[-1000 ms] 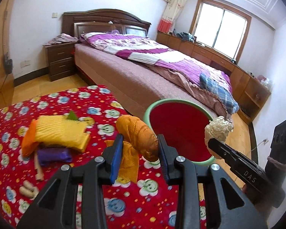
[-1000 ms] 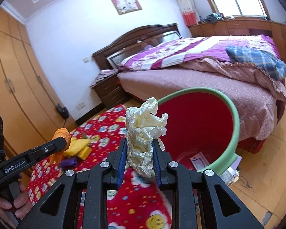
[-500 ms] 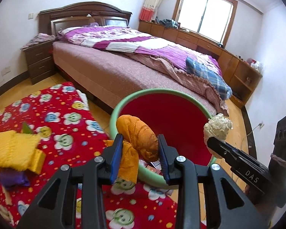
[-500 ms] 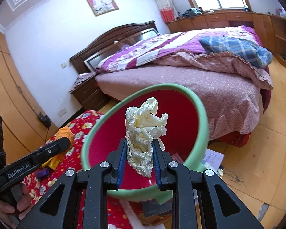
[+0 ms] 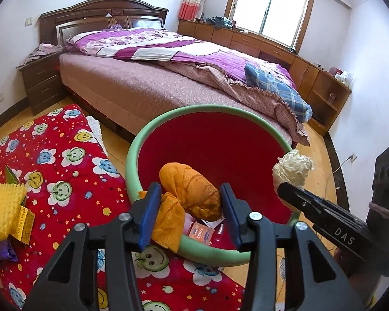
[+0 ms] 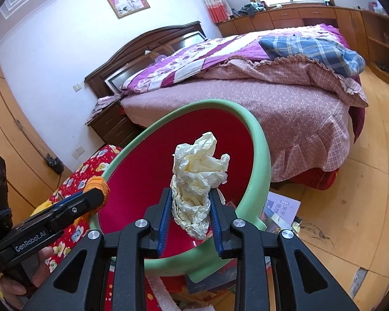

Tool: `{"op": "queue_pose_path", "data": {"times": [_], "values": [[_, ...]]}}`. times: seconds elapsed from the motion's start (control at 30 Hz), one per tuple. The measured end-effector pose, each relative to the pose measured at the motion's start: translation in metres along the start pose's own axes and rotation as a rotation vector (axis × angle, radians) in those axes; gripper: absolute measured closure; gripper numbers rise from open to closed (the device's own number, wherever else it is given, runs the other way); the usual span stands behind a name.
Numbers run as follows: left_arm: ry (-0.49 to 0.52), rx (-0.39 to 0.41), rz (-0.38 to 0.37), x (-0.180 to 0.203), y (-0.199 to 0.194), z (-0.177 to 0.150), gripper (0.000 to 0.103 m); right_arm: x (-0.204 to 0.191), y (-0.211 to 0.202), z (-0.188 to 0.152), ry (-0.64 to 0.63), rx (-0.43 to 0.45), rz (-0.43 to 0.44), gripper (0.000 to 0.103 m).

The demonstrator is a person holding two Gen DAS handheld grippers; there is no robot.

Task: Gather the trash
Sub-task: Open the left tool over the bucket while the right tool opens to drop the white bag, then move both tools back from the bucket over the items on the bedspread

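We have just opened our left tool (image 5: 190, 204) over the red bin (image 5: 132, 155), so the orange rag (image 5: 192, 191) sits loose between its jaws, while our right tool (image 6: 190, 212), loosening too, pinches the crumpled paper (image 6: 197, 173)

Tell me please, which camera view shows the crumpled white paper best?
The right wrist view. There the crumpled white paper fills the middle, between the pads of the right gripper, over the red bin. The left wrist view shows the paper only small, near the right edge, at that gripper's tip.
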State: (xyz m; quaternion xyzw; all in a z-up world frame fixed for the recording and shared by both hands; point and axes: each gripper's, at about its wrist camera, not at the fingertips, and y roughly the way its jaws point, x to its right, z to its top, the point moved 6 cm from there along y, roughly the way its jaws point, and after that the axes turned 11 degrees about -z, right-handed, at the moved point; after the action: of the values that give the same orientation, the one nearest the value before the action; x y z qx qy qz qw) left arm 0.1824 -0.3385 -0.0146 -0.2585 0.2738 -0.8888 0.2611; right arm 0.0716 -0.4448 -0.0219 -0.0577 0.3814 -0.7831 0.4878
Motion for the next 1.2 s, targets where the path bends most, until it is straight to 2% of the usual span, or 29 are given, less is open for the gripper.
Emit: {"op": "queue_pose_path", "data": {"times": [0.27,0.4,0.5,0.9,1.2], "values": [[0.002,0.014,-0.004,0.001,-0.006,0.001,0.051,0.003,0.001,0.001,0.010,-0.003,0.012,0.072],[-0.011,0.022,-0.011,0.002,-0.013,0.001,0.051,0.000,0.000,0.001,0.010,0.000,0.027,0.061],[-0.020,0.026,-0.007,-0.001,-0.018,0.001,0.051,-0.002,-0.001,0.001,0.009,0.001,0.025,0.056],[-0.080,0.070,0.011,-0.013,-0.055,-0.004,0.051,-0.008,-0.023,0.002,0.024,0.026,0.046,0.056],[-0.114,0.119,0.066,-0.029,-0.098,-0.012,0.051,-0.030,-0.040,-0.006,0.002,0.027,0.072,0.054]]}}
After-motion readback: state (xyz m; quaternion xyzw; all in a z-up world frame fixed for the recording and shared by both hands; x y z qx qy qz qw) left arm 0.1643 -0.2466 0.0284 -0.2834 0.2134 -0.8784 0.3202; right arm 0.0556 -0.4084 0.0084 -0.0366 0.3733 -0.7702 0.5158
